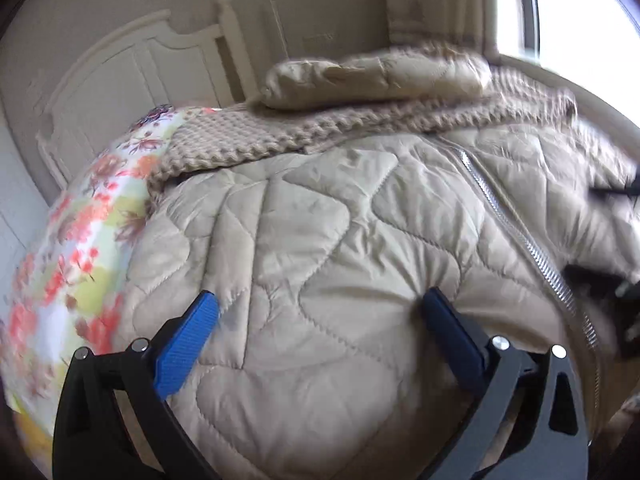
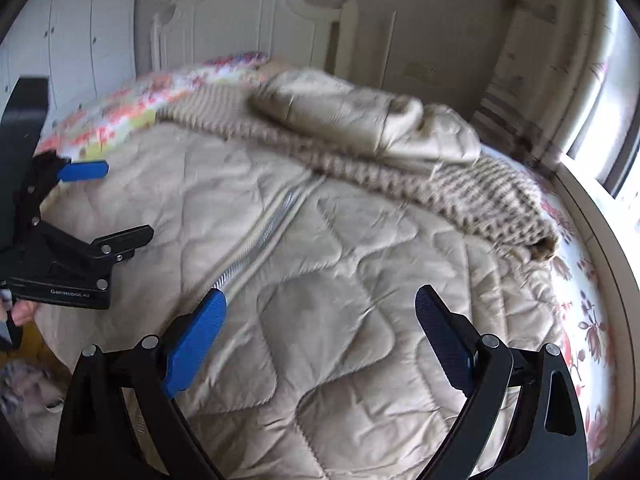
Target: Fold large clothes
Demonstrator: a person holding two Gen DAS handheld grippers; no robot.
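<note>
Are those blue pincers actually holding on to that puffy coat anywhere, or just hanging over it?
Nothing is held. The left gripper and the right gripper both stand open above the quilted coat, with no fabric pinched between their blue fingers.

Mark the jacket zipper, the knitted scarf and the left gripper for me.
zipper (image 2: 256, 236): right wrist view, middle of the silver teeth.
knitted scarf (image 2: 480, 196): right wrist view, ribbed band.
left gripper (image 1: 320, 312): left wrist view, between the fingers.
</note>
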